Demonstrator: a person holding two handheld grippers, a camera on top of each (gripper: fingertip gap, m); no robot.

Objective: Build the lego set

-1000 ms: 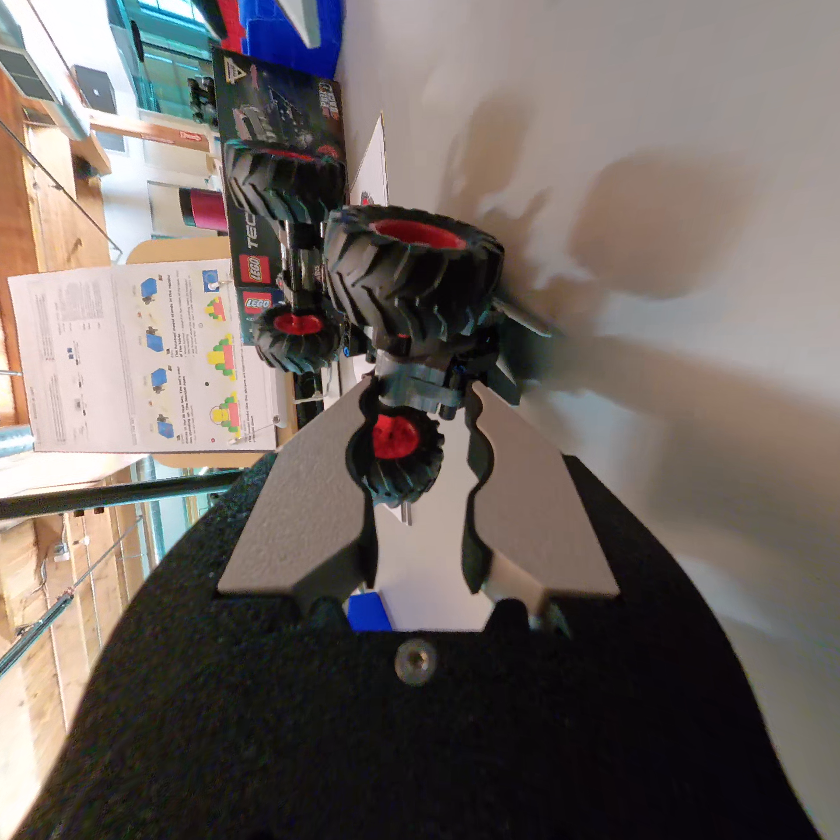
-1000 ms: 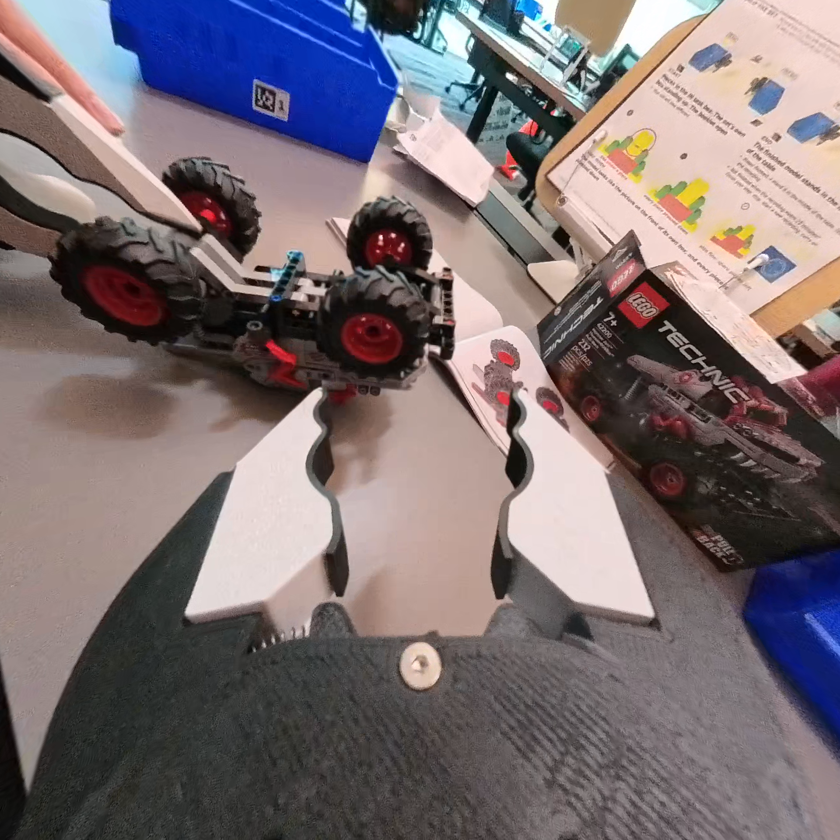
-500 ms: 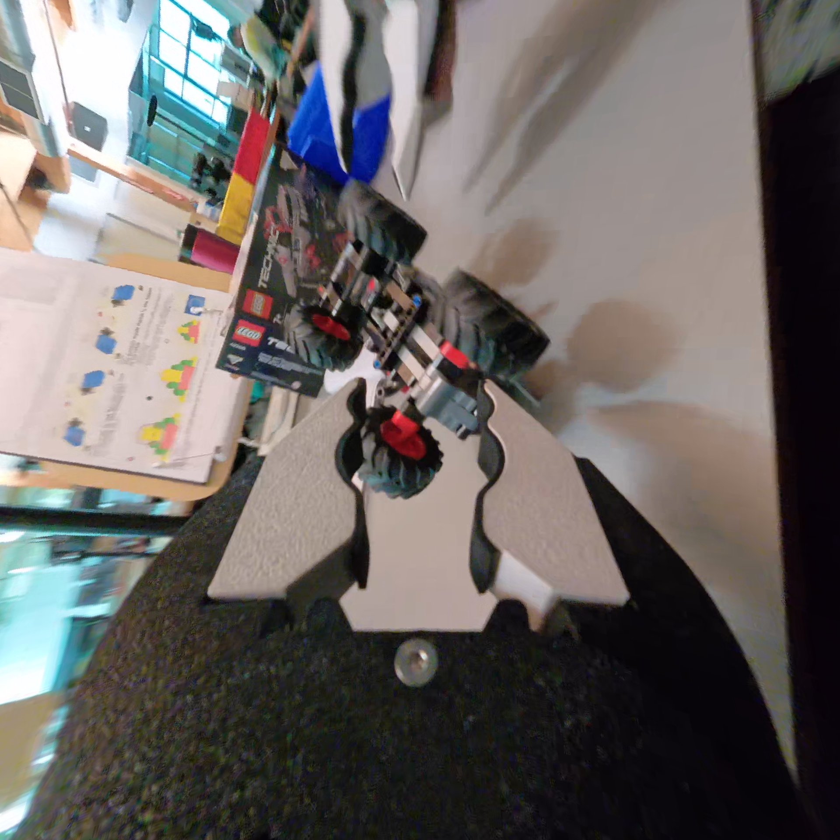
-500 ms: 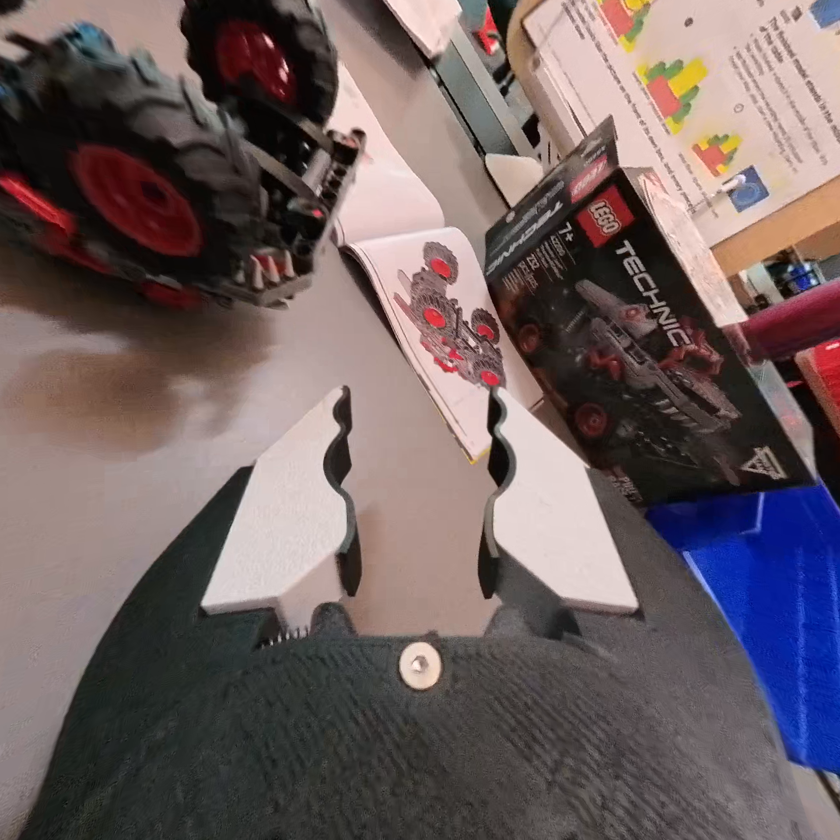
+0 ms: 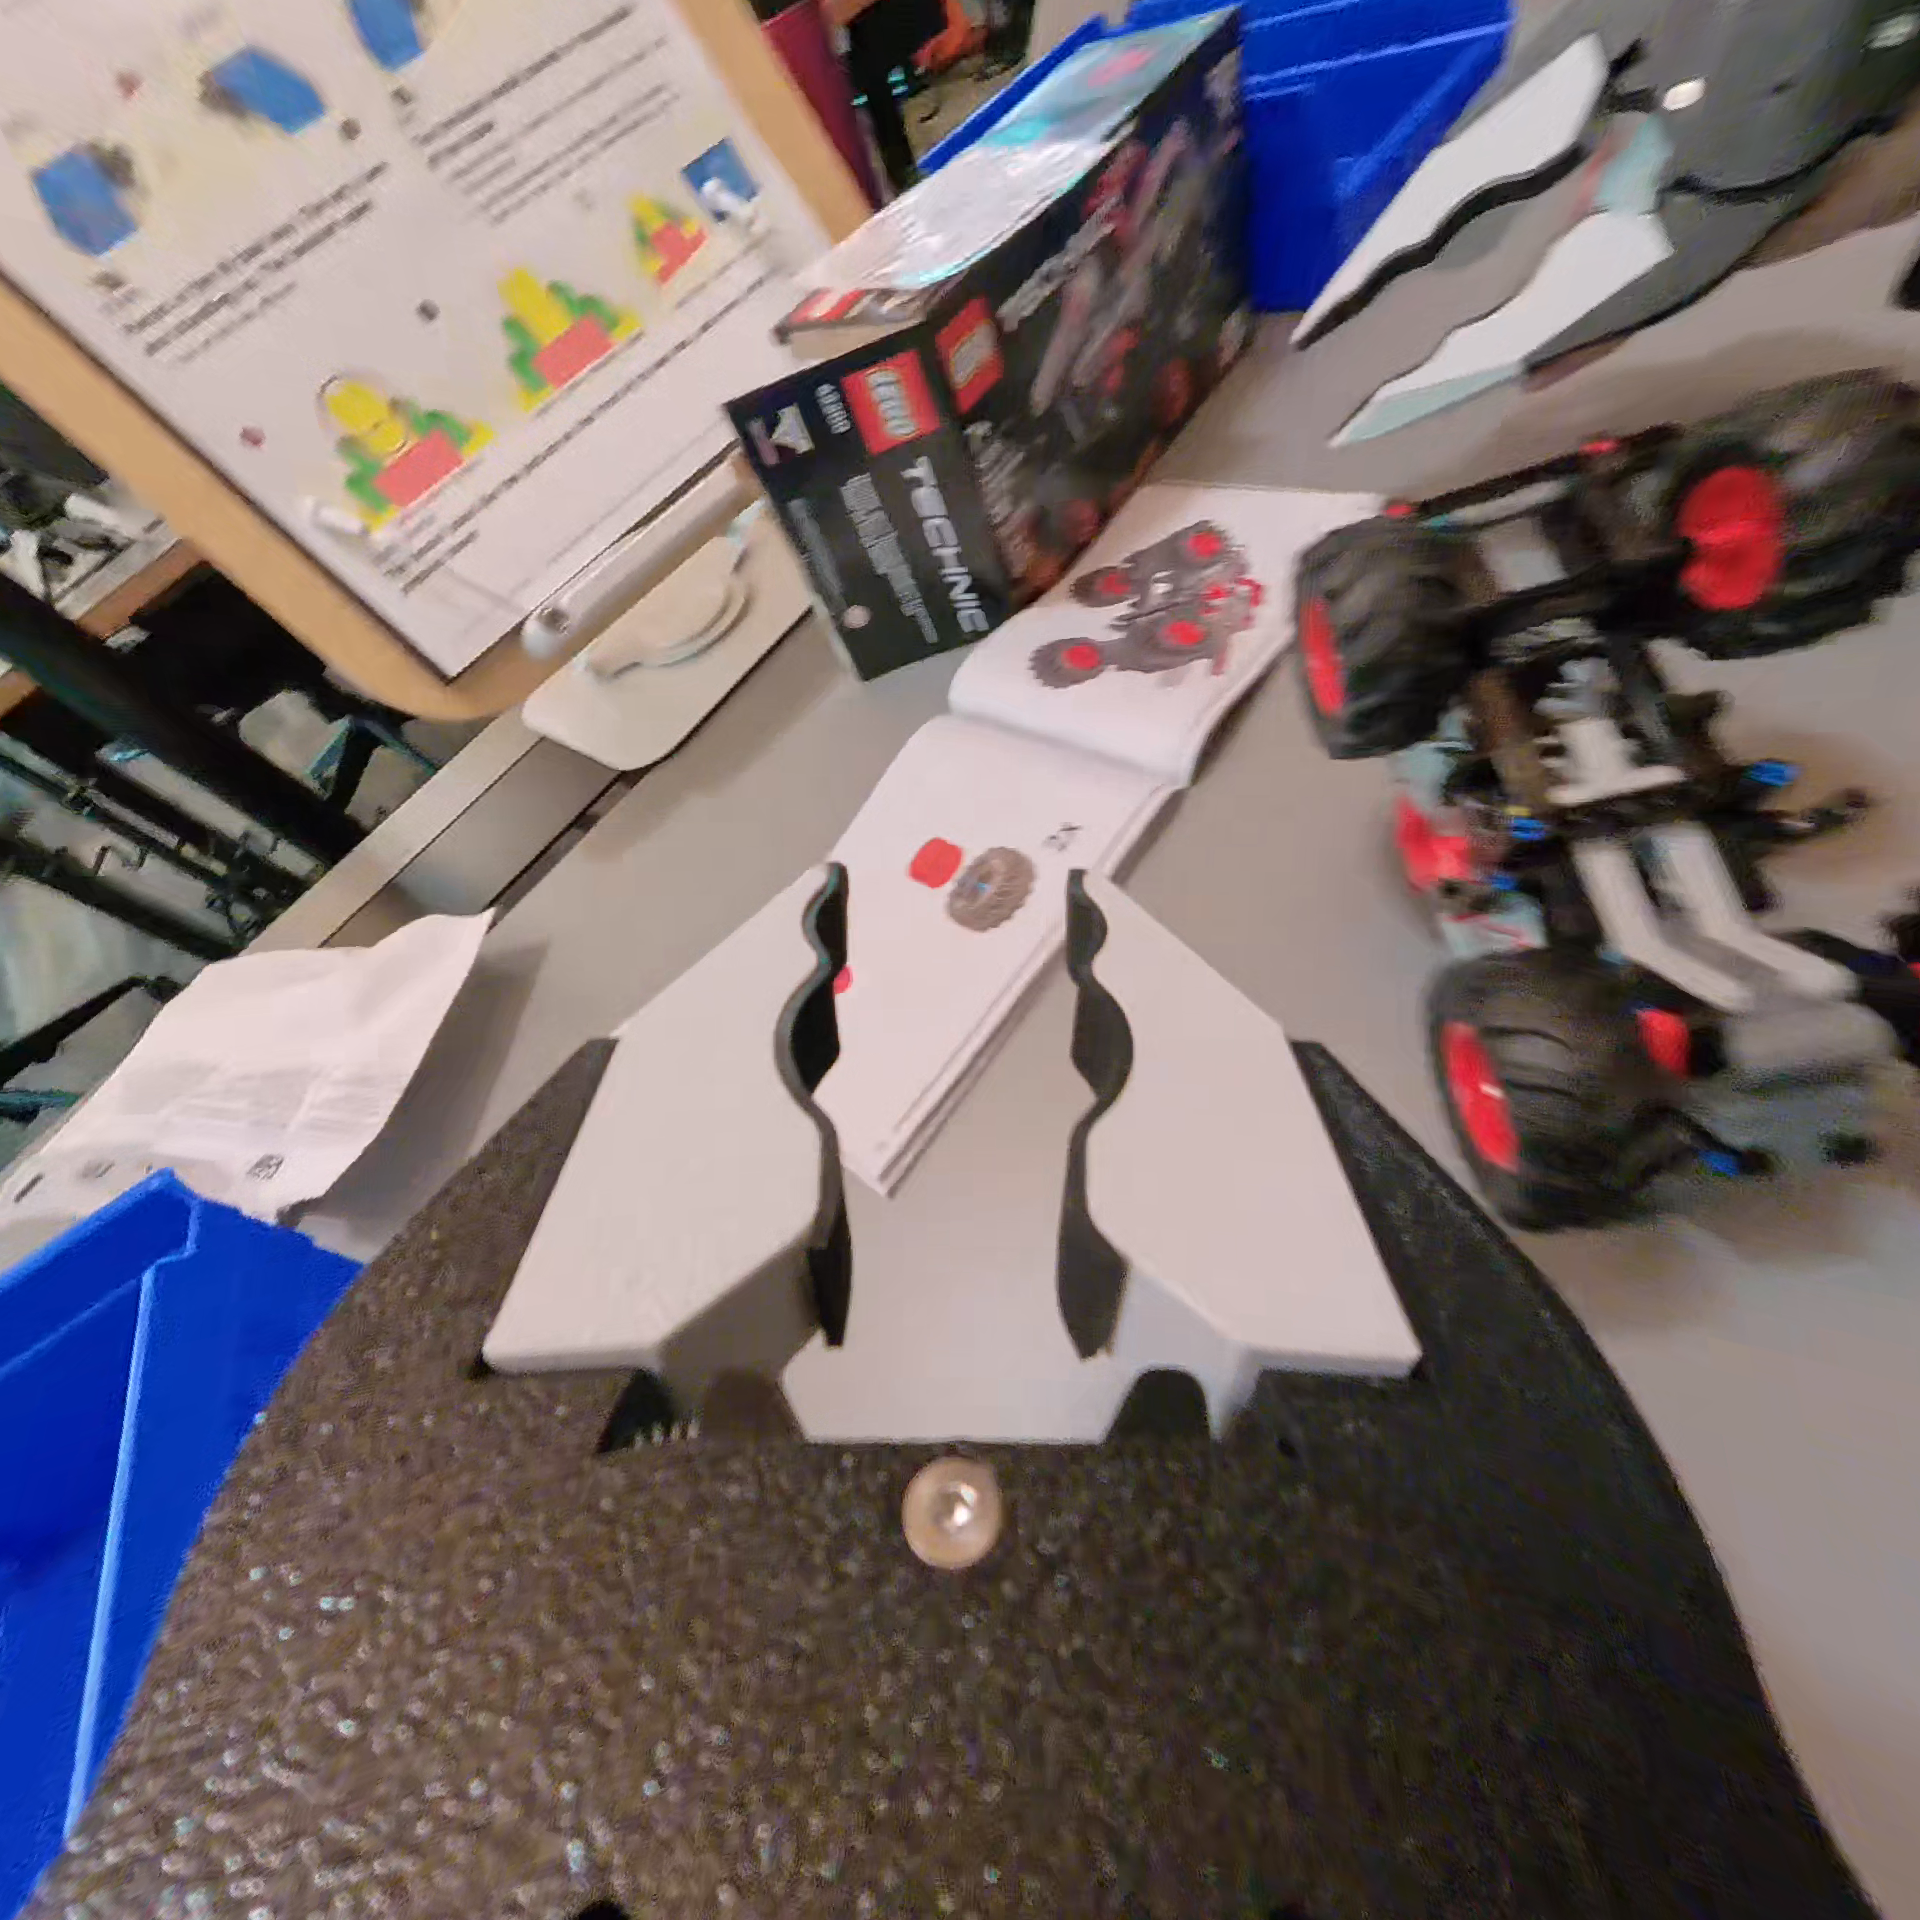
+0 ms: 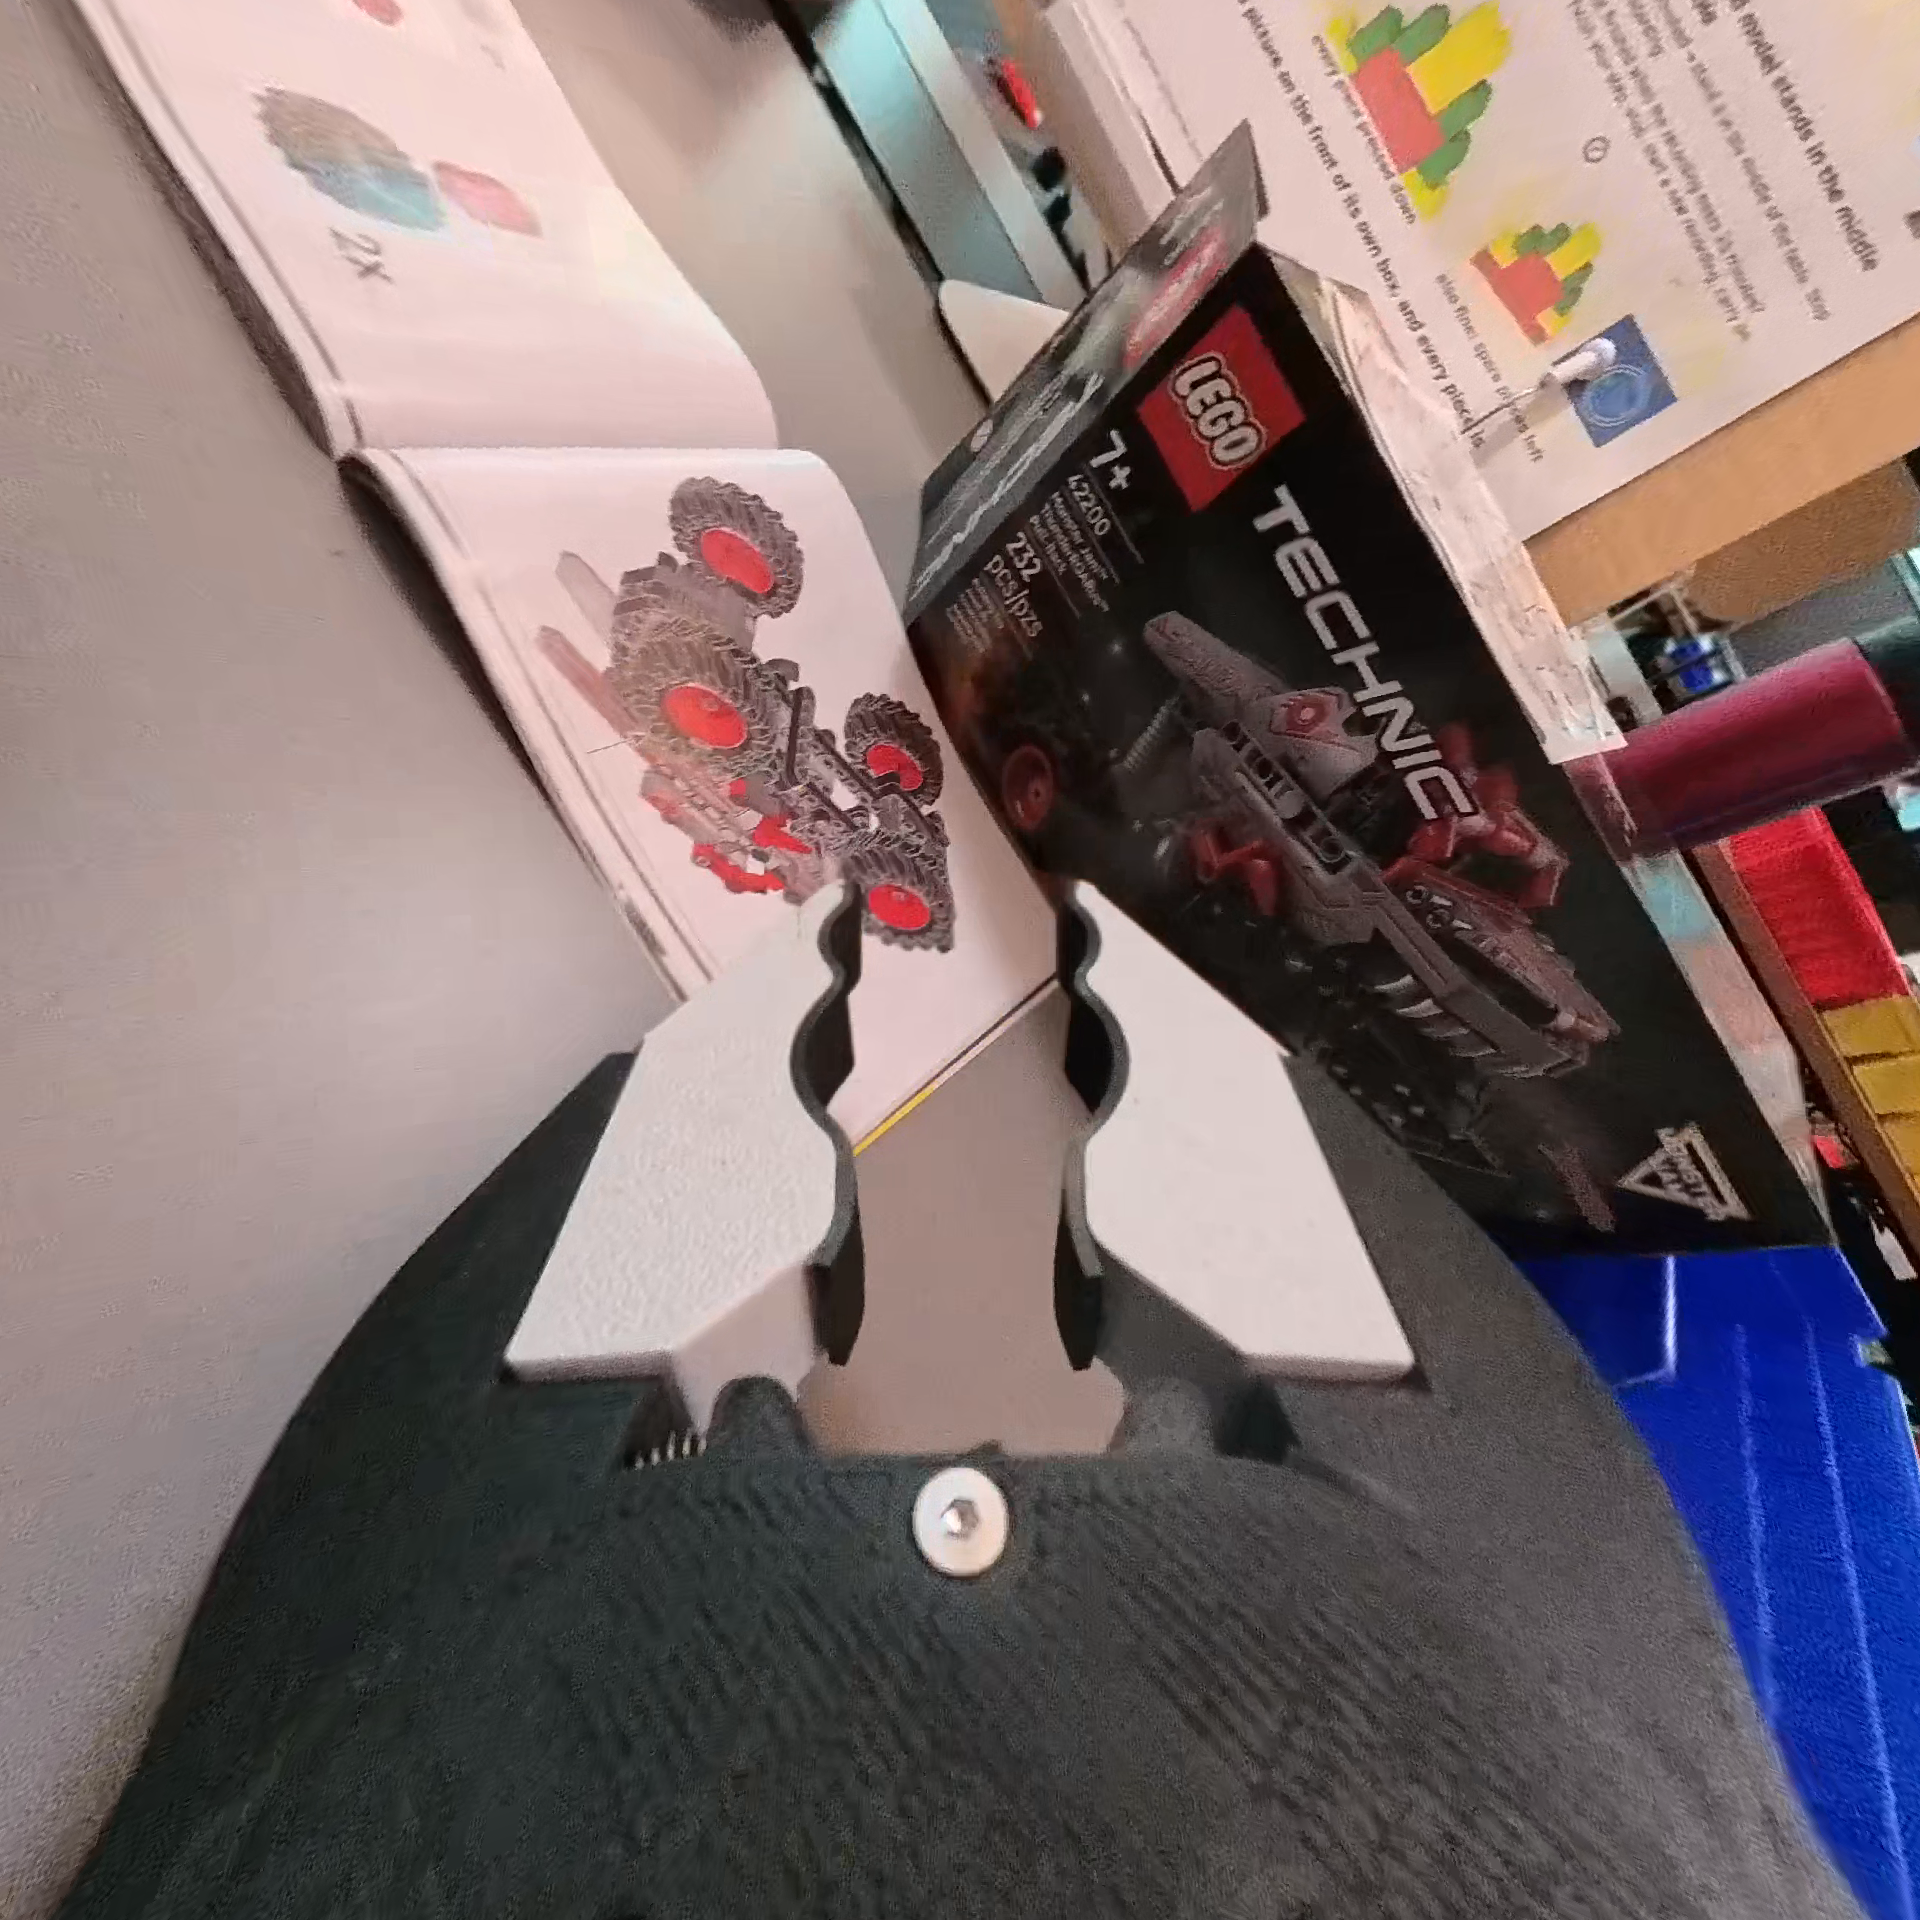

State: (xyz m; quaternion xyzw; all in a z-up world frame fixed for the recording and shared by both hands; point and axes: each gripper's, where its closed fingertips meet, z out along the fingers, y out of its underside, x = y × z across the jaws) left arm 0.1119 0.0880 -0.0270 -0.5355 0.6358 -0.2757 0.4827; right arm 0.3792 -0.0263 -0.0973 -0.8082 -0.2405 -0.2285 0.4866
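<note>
The lego truck, black with big black tyres and red hubs, lies on the grey table at the right of the left wrist view; it is blurred. My left gripper is open and empty, to the left of the truck, over the open instruction booklet. My right gripper is open and empty, pointing at the booklet and the black lego box. The right gripper also shows in the left wrist view, beyond the truck. The truck is out of the right wrist view.
The lego box stands behind the booklet. A poster board leans at the table's far edge. Blue bins sit near left, far back and right of the box. A loose paper sheet lies at left. Some 30 centimetres of space lies between my two pairs of fingers.
My left gripper has let go of the truck's wheel and swung left; the truck now lies on the table. My right gripper has turned away from the truck toward the booklet and box.
</note>
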